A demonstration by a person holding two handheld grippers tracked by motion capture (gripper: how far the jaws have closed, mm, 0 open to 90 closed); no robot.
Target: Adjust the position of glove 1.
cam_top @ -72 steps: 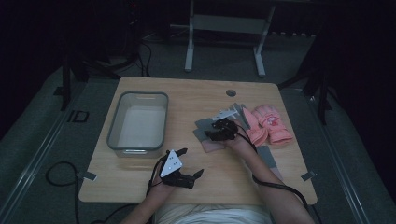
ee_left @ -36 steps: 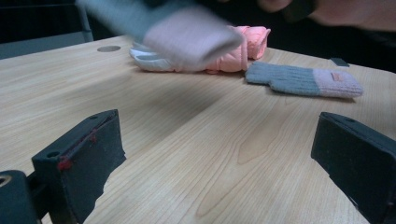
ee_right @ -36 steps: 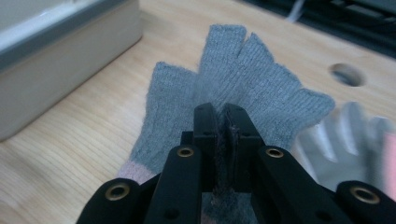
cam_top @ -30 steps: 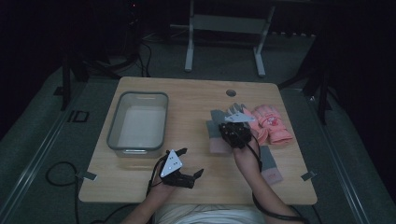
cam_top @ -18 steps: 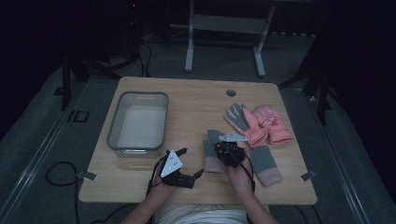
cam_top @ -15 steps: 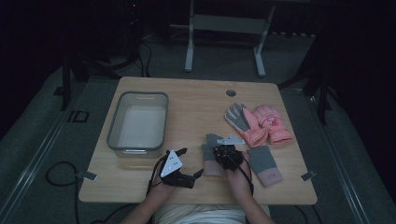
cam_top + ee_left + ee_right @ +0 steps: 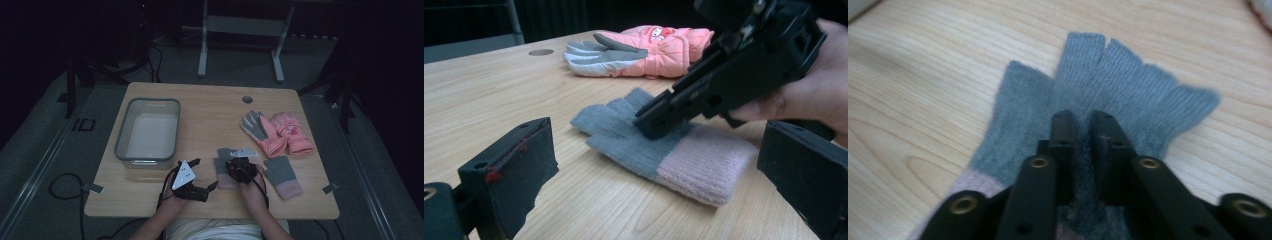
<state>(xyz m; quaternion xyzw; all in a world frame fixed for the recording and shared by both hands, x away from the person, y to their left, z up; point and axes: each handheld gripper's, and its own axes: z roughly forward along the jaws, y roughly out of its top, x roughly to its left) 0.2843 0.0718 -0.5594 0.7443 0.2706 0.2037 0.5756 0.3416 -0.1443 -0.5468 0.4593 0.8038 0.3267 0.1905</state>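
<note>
bin (image 7: pixel 147 132) left-centre of frame on surface (image 7: pixel 210 107) | padded gloves (image 7: pixel 277 131) right of centre, side by side | knit glove (image 7: pixel 283 176) lower right | second knit glove (image 7: pixel 223 167) lower centre, under right gripper (image 7: pixel 239 167) | left gripper (image 7: pixel 196 176) just left of it

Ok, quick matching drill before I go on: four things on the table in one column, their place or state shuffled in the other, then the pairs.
1. clear bin
2. pink gloves
3. left gripper
4. right gripper

A. jaws wide open near the table's front edge
B. far right, lying side by side
C. left side of the table
D. jaws nearly together on a grey glove

Pairs: 1-C, 2-B, 3-A, 4-D
</note>
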